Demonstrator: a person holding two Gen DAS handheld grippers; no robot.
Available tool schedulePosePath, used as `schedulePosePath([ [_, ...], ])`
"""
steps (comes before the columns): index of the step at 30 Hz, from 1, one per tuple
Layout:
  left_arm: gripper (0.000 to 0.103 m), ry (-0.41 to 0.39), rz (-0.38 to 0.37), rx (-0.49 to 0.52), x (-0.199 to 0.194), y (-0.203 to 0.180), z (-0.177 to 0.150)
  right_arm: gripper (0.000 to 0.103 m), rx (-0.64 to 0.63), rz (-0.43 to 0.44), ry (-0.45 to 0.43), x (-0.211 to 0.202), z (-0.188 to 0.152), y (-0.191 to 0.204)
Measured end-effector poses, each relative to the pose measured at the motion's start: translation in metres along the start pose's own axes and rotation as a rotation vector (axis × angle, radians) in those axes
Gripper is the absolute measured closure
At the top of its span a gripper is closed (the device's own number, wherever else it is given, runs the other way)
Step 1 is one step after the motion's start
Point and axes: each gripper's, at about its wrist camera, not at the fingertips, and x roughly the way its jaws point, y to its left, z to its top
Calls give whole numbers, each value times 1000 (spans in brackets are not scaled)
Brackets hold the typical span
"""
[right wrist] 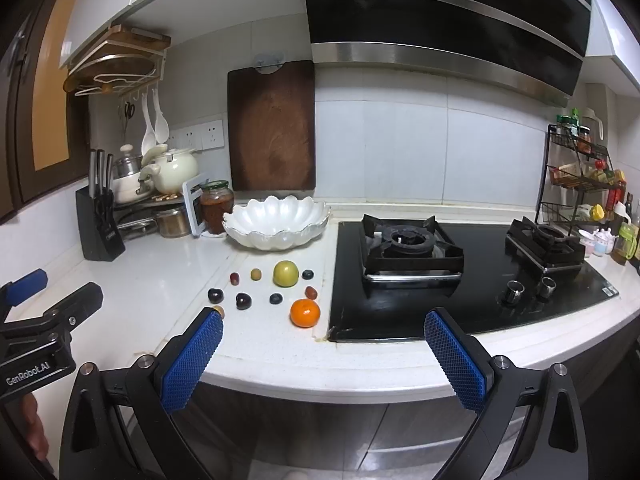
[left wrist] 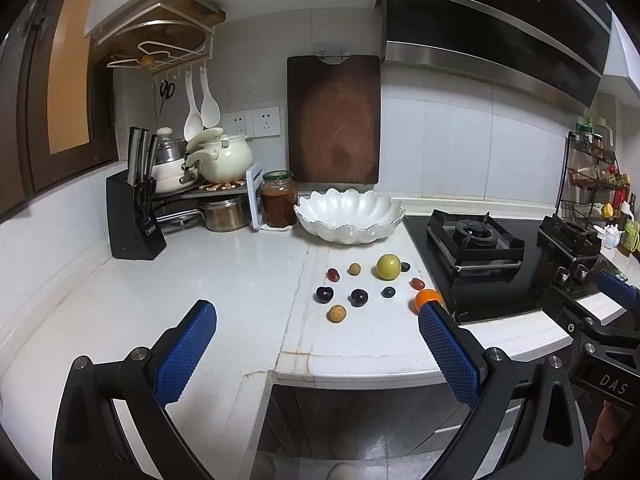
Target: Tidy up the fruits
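Several small fruits lie loose on the white counter before a white scalloped bowl (left wrist: 349,216) (right wrist: 277,222). Among them are a green apple (left wrist: 388,267) (right wrist: 286,274), an orange tangerine (right wrist: 305,313) (left wrist: 426,298), dark cherries (left wrist: 324,294) (right wrist: 243,301), blueberries (left wrist: 388,292) (right wrist: 275,299) and a tan longan (left wrist: 336,313). My left gripper (left wrist: 318,332) hangs open in front of the counter edge, short of the fruits, with nothing between its fingers. My right gripper (right wrist: 323,338) is open too, over the counter's front edge near the tangerine. The bowl looks empty.
A black gas hob (right wrist: 460,276) fills the counter right of the fruits. At the back left stand a knife block (left wrist: 134,220), pots on a rack (left wrist: 208,168) and a jar (left wrist: 279,200). A wooden cutting board (left wrist: 334,120) hangs on the wall. A spice rack (right wrist: 580,176) sits far right.
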Motion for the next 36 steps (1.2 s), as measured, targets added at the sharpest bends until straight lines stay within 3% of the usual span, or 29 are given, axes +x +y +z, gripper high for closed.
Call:
schedulePosePath([
  [13,0,58,-5,11,30,-3,0,1,-12,27,45,29,0,1],
  [28,1,147,22,25,98,-3,3,4,-33,44,120,105,8,5],
  [36,15,210,-2,34,143,-4,0,12,-51,60,191,153,5,10],
])
